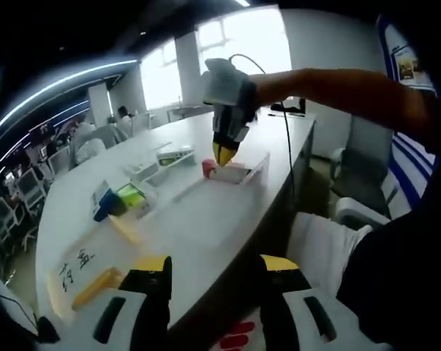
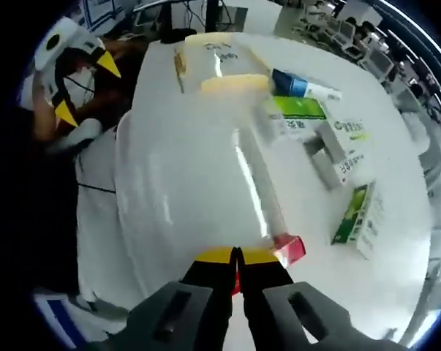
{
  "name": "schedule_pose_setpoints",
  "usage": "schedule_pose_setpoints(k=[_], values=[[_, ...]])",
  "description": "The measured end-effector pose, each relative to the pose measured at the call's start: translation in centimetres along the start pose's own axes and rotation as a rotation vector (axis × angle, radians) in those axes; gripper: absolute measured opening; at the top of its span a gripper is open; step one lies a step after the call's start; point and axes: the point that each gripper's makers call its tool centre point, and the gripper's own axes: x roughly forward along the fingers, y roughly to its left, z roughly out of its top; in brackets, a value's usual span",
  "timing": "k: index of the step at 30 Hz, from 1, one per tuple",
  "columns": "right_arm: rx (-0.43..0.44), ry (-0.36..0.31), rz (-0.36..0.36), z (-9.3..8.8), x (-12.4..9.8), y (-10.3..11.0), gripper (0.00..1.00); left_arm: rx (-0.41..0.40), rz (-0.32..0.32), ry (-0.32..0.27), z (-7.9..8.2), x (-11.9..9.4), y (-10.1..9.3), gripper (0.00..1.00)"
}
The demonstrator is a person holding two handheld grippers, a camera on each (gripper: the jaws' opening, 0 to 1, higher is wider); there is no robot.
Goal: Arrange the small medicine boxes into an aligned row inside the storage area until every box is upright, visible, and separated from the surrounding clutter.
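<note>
Right gripper (image 2: 237, 257) has its yellow-tipped jaws closed on a red-and-white box (image 2: 289, 248) at the near end of the clear tray (image 2: 176, 190). Left gripper (image 1: 214, 267) hangs off the desk (image 1: 66, 212) edge, jaws wide apart, holding nothing. Farther on, green boxes (image 2: 297, 115) and a blue box (image 2: 289, 82) lie scattered beside the tray. Their writing is too blurry to read.

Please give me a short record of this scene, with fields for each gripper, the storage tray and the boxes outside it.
left gripper: jaws open, empty, held back near the table edge
right gripper: jaws closed on the red-and-white box
red-and-white box: at the far end of the clear tray
clear tray: otherwise bare inside
boxes outside the tray: green-and-white boxes and a blue box, lying scattered beside it
table: white
</note>
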Motion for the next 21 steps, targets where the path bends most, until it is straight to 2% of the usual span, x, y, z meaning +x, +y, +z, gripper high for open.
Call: schedule_pose_setpoints(k=[3,4,12,15,21], values=[[-0.124,0.057,0.015,-0.5,0.5,0.4,0.00,0.022,0.002,0.027,0.0,0.3,-0.6,0.46],[-0.135,0.058,0.023,-0.4,0.7,0.6,0.00,0.032,-0.002,0.030,0.1,0.3,-0.9,0.46],[-0.159,0.104,0.032,-0.9,2.2,0.7,0.00,0.035,0.006,0.041,0.3,0.2,-1.0,0.46],[-0.179,0.134,0.041,-1.6,2.7,1.0,0.00,0.023,0.002,0.034,0.5,0.3,-1.0,0.46],[-0.159,0.200,0.025,-2.9,3.0,0.7,0.00,0.033,0.010,0.052,0.6,0.3,-1.3,0.46]])
